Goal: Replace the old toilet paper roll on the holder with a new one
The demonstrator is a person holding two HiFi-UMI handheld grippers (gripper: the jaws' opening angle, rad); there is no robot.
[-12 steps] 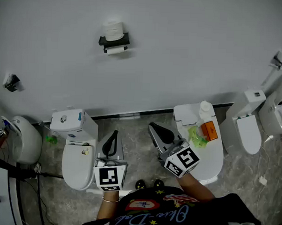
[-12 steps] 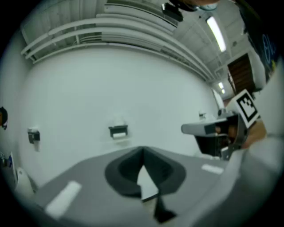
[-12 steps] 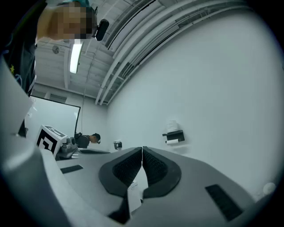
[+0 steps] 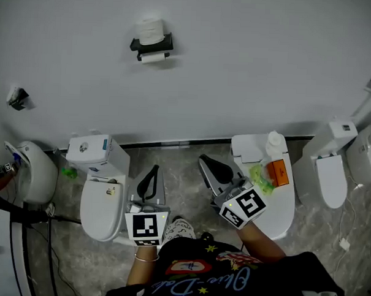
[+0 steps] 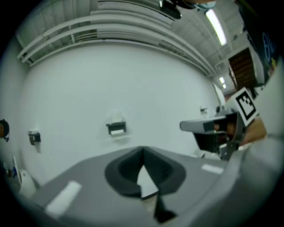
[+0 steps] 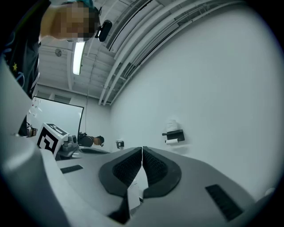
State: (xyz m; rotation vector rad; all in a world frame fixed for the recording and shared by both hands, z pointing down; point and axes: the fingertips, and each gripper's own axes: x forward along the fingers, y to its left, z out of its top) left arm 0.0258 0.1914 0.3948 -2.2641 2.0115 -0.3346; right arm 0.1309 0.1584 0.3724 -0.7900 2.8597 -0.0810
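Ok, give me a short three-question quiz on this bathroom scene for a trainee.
1. True or false: the left gripper and the right gripper are both shut, holding nothing.
2. The upright toilet paper roll stands: A) on top of the wall holder; B) on the floor; C) in a gripper.
3. Which gripper is nearer the orange packet?
Key: 1 true; 2 A; 3 the right one.
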